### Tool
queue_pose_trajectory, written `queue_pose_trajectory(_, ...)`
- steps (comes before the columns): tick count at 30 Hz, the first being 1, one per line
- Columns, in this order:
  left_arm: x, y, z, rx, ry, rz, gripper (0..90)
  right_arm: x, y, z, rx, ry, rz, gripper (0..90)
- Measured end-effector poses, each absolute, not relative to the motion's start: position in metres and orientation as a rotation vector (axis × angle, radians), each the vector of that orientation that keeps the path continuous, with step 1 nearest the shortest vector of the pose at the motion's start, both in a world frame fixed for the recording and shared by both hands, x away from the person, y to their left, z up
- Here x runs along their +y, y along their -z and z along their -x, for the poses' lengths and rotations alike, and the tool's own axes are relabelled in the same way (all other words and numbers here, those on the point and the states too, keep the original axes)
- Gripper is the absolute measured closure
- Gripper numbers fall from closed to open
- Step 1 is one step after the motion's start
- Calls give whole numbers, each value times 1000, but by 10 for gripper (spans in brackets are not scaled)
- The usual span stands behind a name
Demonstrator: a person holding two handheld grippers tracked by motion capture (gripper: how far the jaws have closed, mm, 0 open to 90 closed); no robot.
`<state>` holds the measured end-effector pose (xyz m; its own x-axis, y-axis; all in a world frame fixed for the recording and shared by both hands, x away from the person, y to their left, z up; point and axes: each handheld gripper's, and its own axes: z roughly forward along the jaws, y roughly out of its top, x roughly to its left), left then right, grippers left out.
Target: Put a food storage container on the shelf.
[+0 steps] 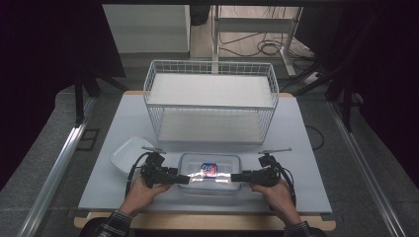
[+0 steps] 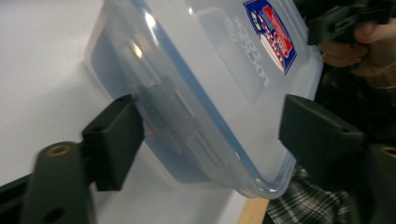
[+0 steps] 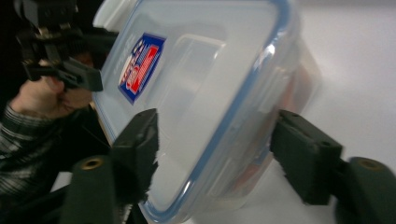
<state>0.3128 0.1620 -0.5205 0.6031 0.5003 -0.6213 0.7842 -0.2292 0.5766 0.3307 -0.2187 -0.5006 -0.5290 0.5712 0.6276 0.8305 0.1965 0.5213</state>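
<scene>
Sitting low in the middle of the high view, a clear lidded container (image 1: 210, 171) with a red and blue label rests on the white table (image 1: 306, 148), just in front of a white wire basket (image 1: 211, 101). From the lower left of that frame the left gripper (image 1: 184, 179) reaches to the container's left end, and from the lower right the right gripper (image 1: 236, 177) meets its right end. In the left gripper view the jaws straddle the container's short end: the left one lies against the side latch, while the right one stands a little off the lid, so they are not yet clenched. In the right gripper view the jaws likewise bracket the other end without plainly pressing it. A white dish (image 1: 127, 153) lies left of the container.
</scene>
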Motion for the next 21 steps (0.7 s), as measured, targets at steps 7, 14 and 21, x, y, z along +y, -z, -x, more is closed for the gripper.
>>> queue_pose_trajectory(7,175,518,-308,1050,380,-1759,455,-228,492,-323,-2120,1315,1365,517)
queue_pose_trajectory(14,171,512,-296,1070,311,-1754,471,-225,487,-309,-2172,1348,1387,515)
queue_pose_trajectory(21,171,497,-293,1047,213,-1741,500,-220,472,-305,-2273,1479,1373,528)
